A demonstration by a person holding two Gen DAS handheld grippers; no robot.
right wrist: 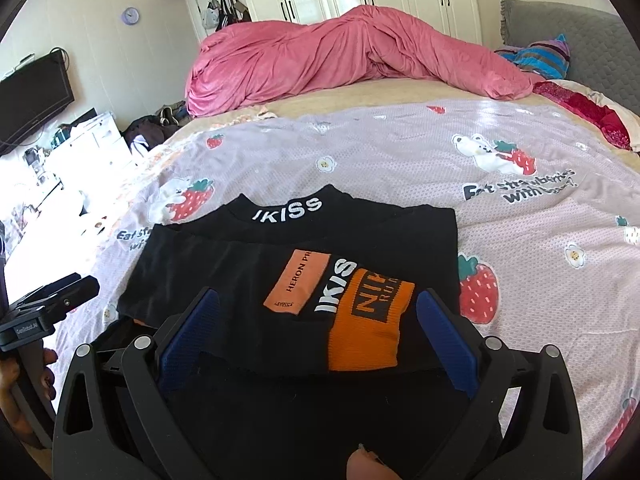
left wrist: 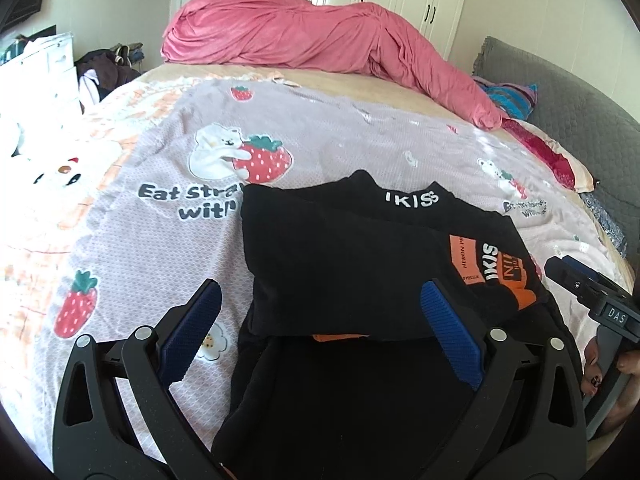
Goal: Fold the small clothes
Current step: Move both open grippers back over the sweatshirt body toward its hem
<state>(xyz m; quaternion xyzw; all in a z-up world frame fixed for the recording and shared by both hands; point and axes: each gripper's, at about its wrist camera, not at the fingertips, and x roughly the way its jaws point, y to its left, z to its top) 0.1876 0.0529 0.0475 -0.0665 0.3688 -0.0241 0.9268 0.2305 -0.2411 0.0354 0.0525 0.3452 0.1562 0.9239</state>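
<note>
A small black top [left wrist: 340, 248] with white "IKISS" lettering and orange patches lies partly folded on the bed; it also shows in the right wrist view [right wrist: 304, 240]. Its sleeves are folded across the chest, and an orange cuff [right wrist: 368, 320] lies on top. My left gripper [left wrist: 320, 312] is open, its blue pads either side of the top's lower left part. My right gripper [right wrist: 318, 320] is open over the lower right part, its pads either side of the orange cuff. Neither holds cloth. The top's lower hem is hidden under the grippers.
The top lies on a lilac strawberry-print sheet [left wrist: 160, 240], also in the right wrist view [right wrist: 520, 232]. A pink duvet [right wrist: 340, 56] is heaped at the far side. A grey headboard [right wrist: 580, 40] stands at the right, white wardrobes behind, and a cluttered white dresser [right wrist: 80, 148] at the left.
</note>
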